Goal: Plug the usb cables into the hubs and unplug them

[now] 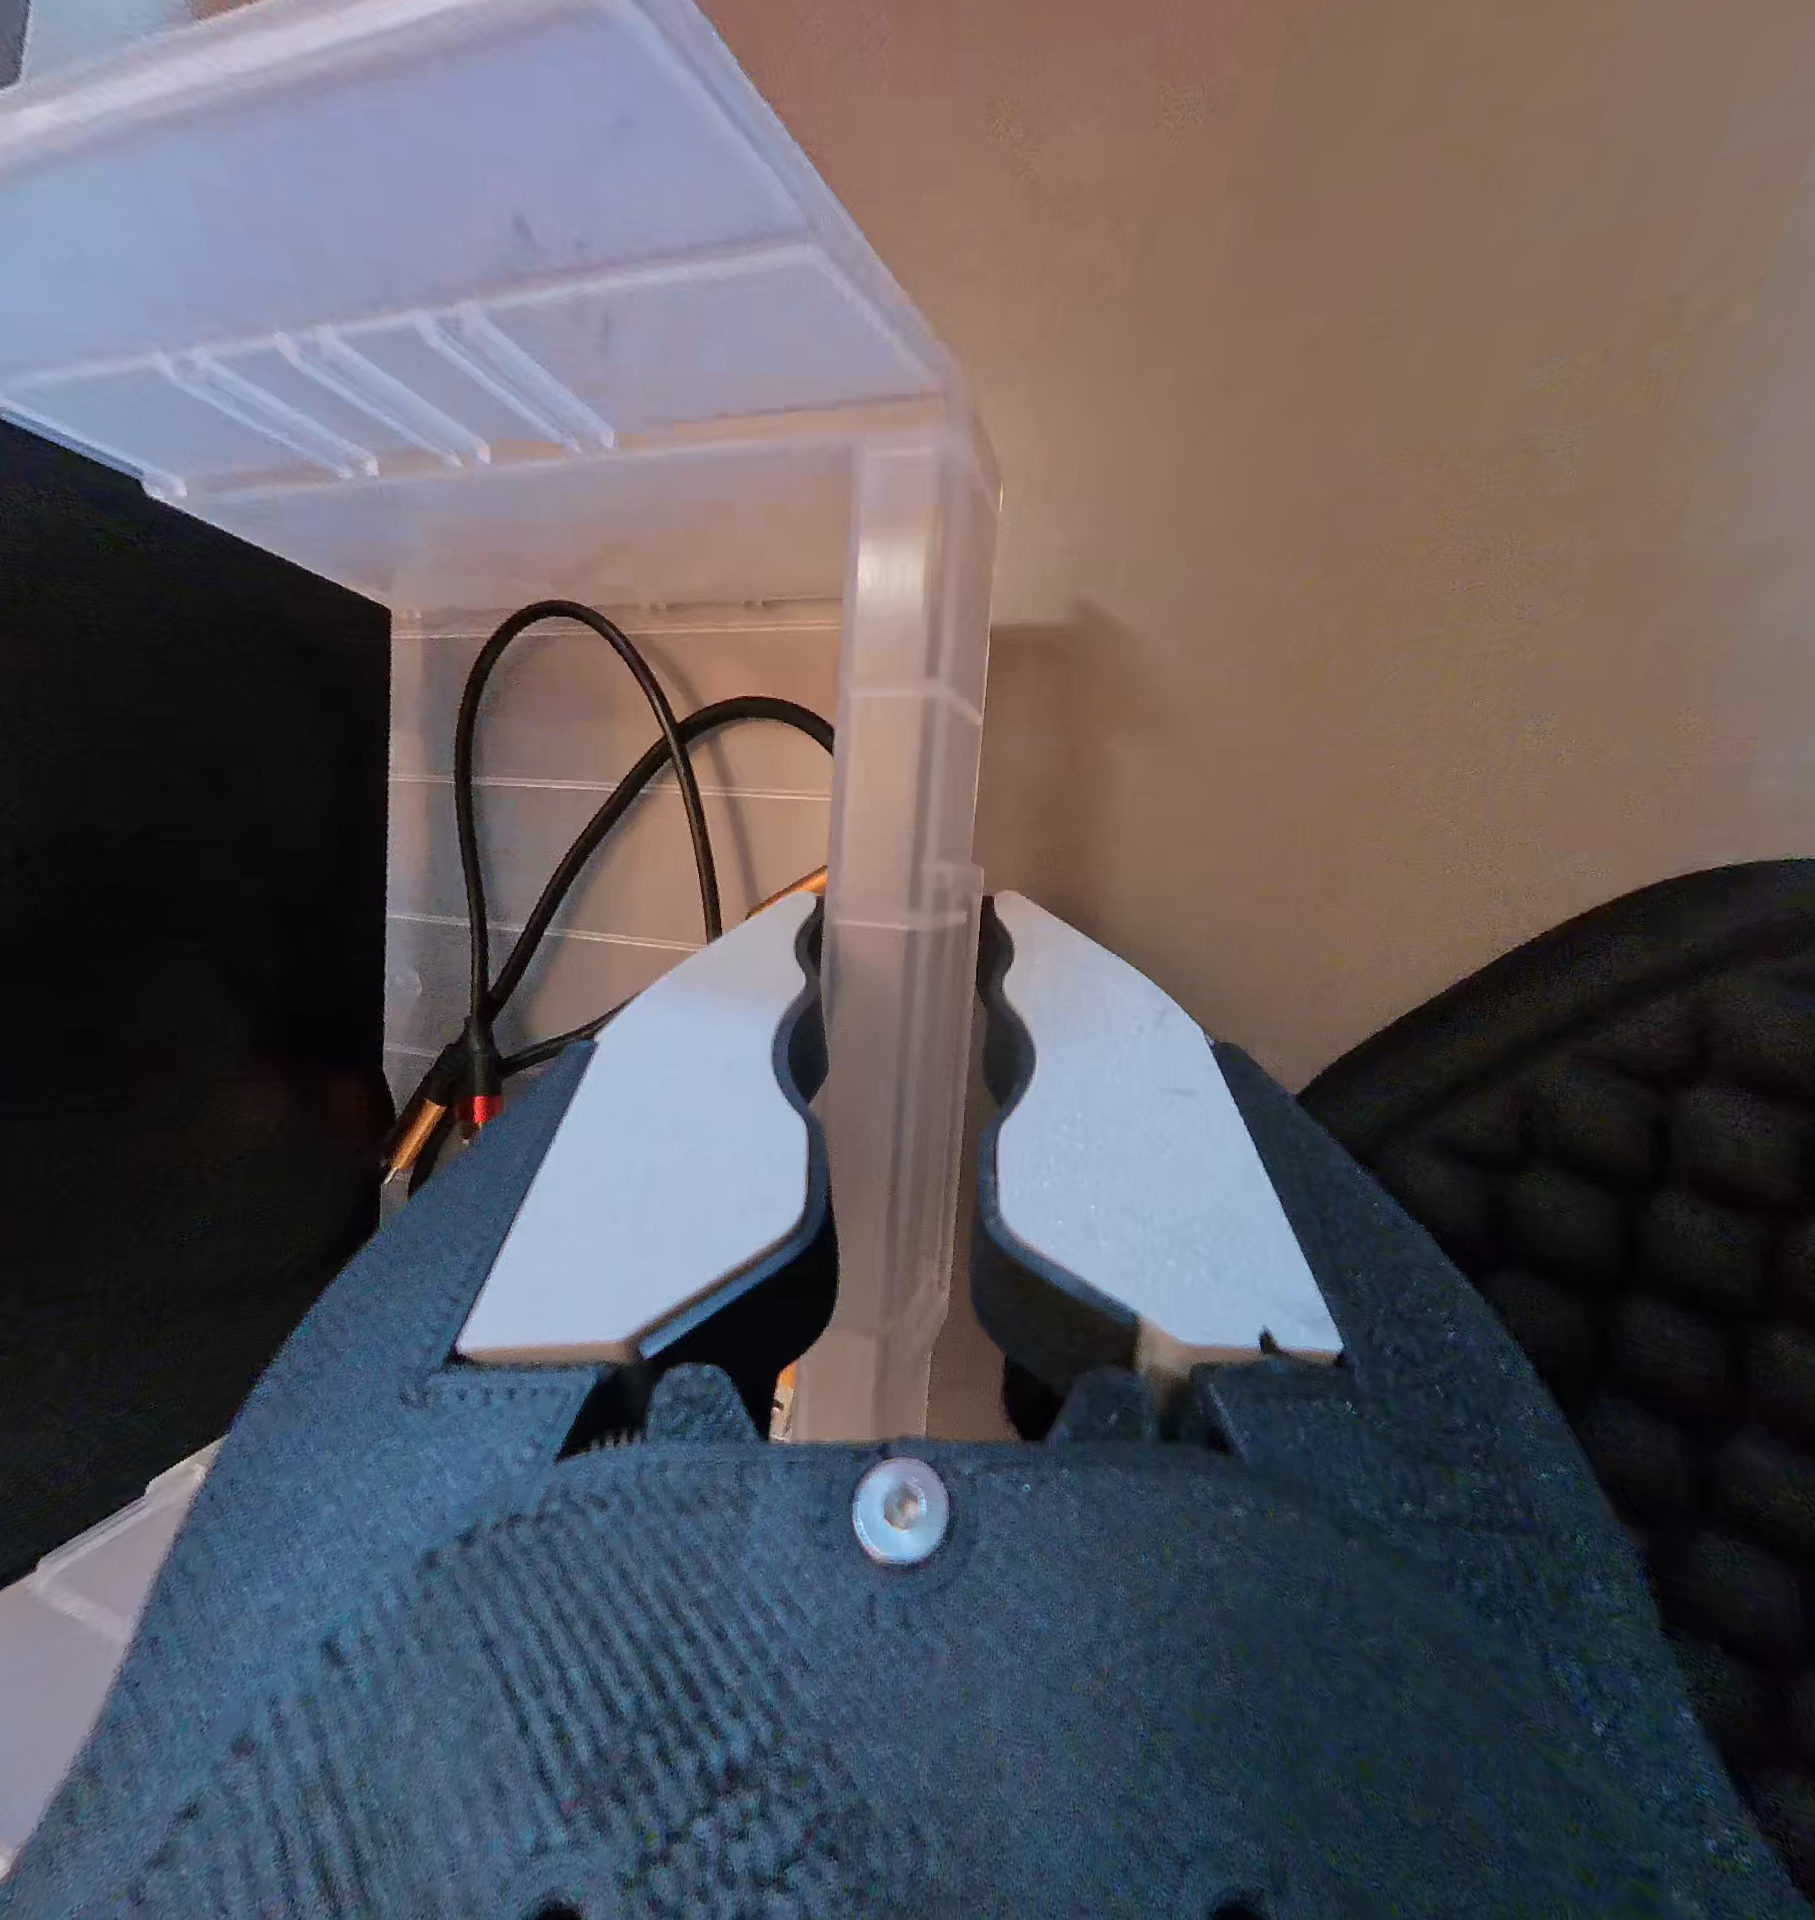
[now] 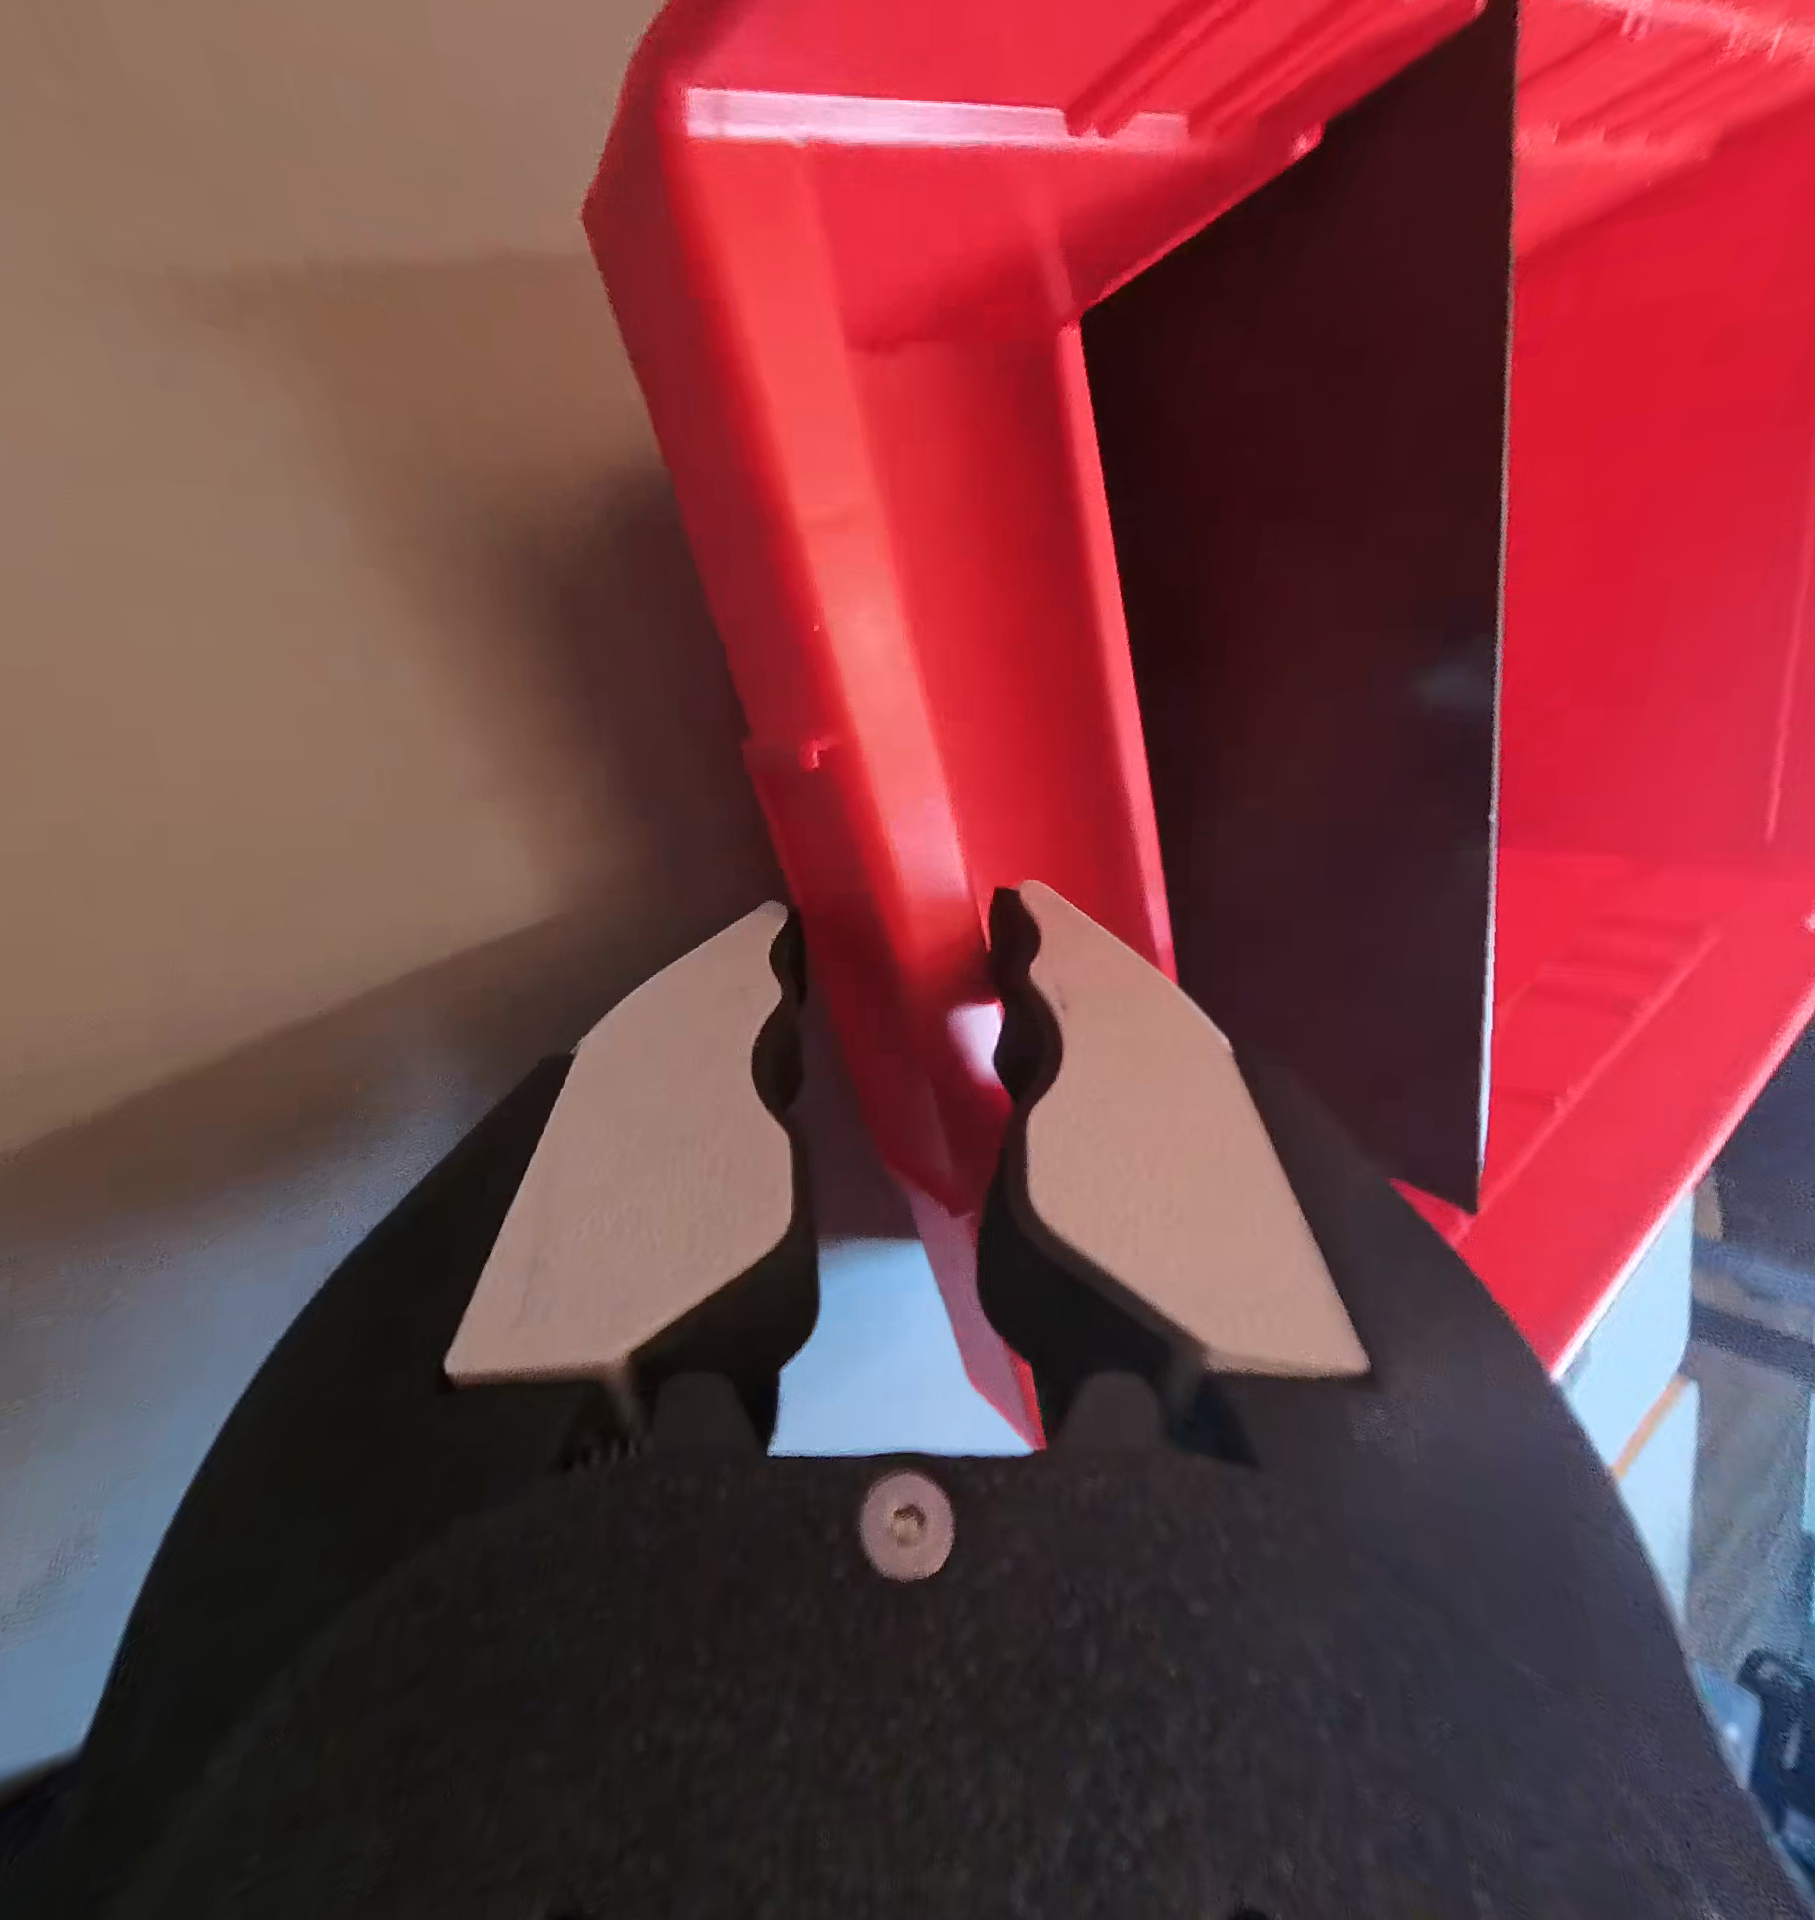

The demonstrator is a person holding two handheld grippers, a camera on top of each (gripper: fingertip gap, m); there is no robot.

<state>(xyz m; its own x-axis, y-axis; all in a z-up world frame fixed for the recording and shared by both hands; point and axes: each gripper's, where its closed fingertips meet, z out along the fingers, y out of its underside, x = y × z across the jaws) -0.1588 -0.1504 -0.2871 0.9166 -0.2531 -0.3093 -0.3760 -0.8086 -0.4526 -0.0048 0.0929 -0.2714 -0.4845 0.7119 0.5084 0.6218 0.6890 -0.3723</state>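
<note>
In the left wrist view my left gripper [image 1: 903,909] is shut on the upright corner wall of a clear plastic bin [image 1: 415,260], one finger inside and one outside. Inside the bin lie black cables [image 1: 591,852] with a red-banded plug [image 1: 479,1107] and an orange plug [image 1: 415,1138]. In the right wrist view my right gripper [image 2: 895,909] is shut on the side wall of a red plastic bin [image 2: 882,416], which stands tilted. No hub shows in either view.
A black panel [image 1: 165,935] stands in the clear bin at the left. A similar black panel [image 2: 1318,675] stands in the red bin. A black quilted pad [image 1: 1630,1247] lies to the right of the left gripper. A beige wall [image 2: 259,416] is close behind. The gap from one gripper's tips to the other's is roughly 30 cm.
</note>
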